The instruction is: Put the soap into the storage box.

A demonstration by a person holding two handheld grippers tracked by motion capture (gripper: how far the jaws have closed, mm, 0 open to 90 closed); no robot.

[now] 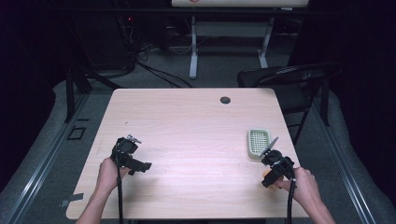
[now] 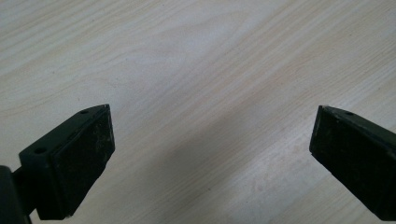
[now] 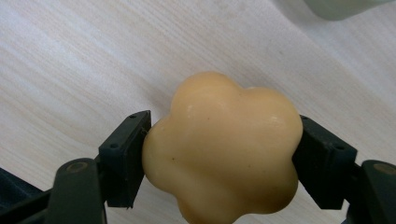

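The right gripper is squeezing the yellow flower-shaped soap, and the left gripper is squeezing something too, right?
Not quite. The right gripper is shut on the soap, but the left gripper holds nothing: the left gripper view shows its jaws wide apart with only bare table between them.

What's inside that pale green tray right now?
The tray shows a bare slotted grid, nothing lying in it. Its near right corner is covered by the right gripper holding the yellow soap.
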